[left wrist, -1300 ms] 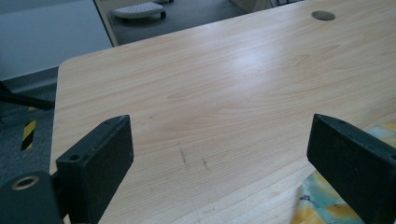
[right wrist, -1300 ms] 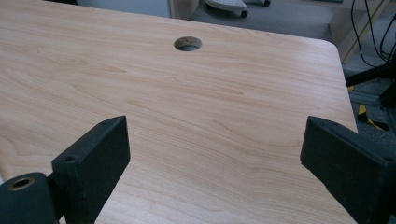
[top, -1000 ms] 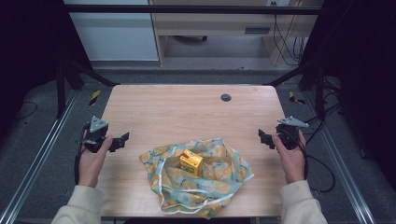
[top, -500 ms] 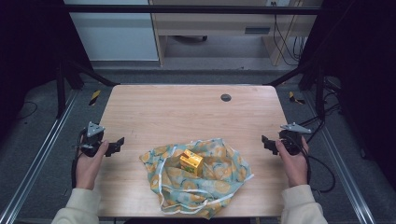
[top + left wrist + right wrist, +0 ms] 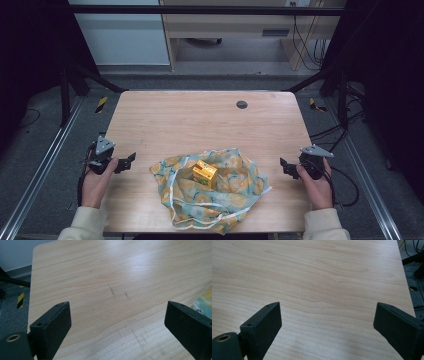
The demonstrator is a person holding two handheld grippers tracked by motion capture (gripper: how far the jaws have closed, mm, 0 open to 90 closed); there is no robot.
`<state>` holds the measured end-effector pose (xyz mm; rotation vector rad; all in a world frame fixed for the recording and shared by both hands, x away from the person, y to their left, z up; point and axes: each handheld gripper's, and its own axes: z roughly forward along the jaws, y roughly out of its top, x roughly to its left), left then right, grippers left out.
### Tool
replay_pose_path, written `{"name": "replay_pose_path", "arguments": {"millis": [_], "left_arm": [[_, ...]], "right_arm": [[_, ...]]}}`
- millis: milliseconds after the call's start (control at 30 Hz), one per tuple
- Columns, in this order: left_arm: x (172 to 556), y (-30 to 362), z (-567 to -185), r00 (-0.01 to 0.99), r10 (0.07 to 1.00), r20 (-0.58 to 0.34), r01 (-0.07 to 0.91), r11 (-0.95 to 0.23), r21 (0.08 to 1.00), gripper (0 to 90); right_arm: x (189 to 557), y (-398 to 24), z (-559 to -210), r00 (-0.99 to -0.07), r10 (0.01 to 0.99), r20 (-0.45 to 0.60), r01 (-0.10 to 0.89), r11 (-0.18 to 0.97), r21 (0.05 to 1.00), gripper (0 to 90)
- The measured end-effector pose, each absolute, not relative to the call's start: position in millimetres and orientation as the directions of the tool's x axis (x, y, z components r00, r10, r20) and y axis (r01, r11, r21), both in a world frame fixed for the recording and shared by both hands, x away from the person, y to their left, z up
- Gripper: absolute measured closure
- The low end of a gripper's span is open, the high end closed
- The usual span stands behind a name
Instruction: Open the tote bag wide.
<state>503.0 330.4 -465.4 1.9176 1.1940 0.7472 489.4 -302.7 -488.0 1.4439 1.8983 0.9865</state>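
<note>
— Pale wood, that table, and near its front edge a floral cloth in yellow, orange and light blue lies rumpled and spread open. See the small box?

— Yes, a yellow box sits on the cloth, a little left of its middle, tilted slightly on the folds. White cords or hems trail along the cloth's front border.

— Where are the hands?

— Both well apart from the cloth. The left gripper hangs at the table's left edge, pointing inward toward the cloth. Its jaws stand wide apart with nothing between them; in the left gripper view only bare wood lies between the jaws, and a corner of the cloth peeks in at the right border.

— And the other?

— The right gripper is at the right edge, also aimed inward. Its jaws are spread wide too, holding nothing, bare wood grain beneath them in the right gripper view.

— Anything else on the table?

— A small dark round grommet toward the far side, well away from everything. Cables trail from each gripper off the table's sides.
</note>
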Motion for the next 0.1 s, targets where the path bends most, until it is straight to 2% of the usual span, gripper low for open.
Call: {"name": "replay_pose_path", "arguments": {"millis": [100], "left_arm": [[503.4,331.1,-467.4,0.395,0.915,0.085,0.487,-0.287,0.825,6.8]], "right_arm": [[488.1,-304.8,-488.7,-0.266,0.964,0.016,0.559,0.141,0.817,8.4]]}}
